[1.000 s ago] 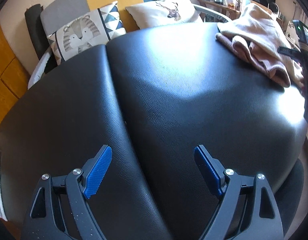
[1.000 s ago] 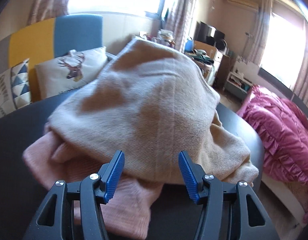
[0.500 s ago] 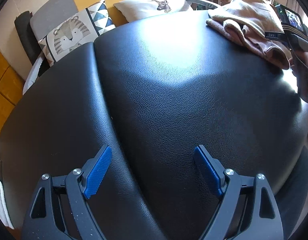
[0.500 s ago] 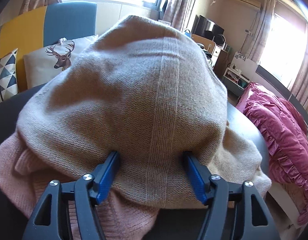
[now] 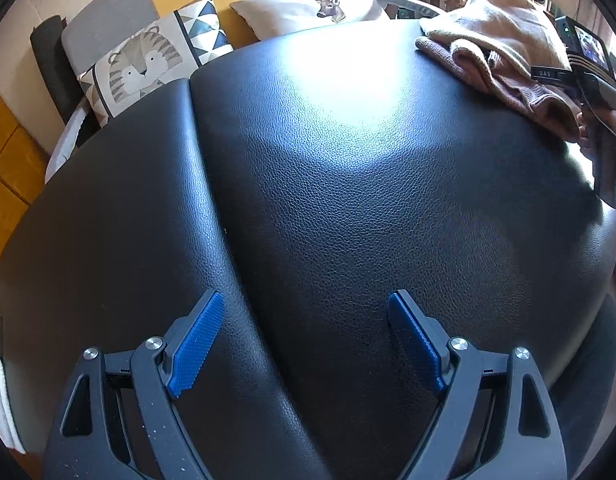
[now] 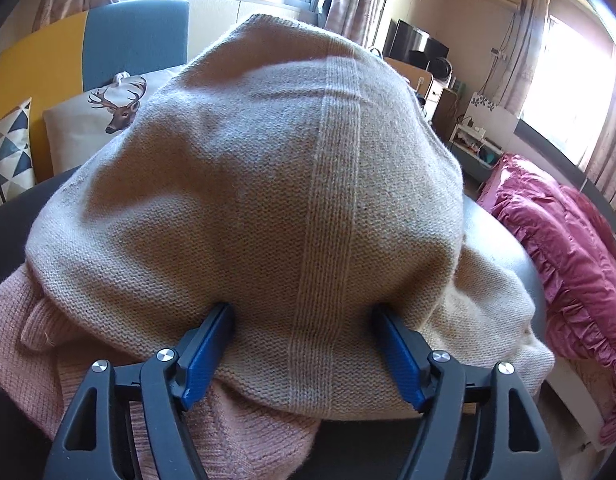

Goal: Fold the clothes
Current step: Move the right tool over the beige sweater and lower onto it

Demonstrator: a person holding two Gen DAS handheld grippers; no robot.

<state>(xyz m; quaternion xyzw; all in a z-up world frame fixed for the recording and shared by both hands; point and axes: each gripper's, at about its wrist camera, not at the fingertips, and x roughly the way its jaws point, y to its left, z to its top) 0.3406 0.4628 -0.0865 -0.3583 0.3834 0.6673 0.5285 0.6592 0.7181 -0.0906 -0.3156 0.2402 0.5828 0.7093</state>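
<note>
The black leather surface carries everything; most of it is bare, and a seam runs across it from the near edge to the far edge. The clothes lie in one heap at its far right corner, near the right edge. The biggest piece is the beige knit sweater, which lies on top and covers most of the pink knit garment under it. Both look soft, thick and quite light, so I judge they will sag and stretch when lifted, and the loose knit should not slip from ribbed pads.

The right gripper has its fingers wide apart, with the near folded edge of the beige sweater bulging between them; they touch the cloth but do not squeeze it. This edge seems a good place to take hold, if only the top layer is caught. The left gripper hovers over the bare near part, fingers apart and empty.
</note>
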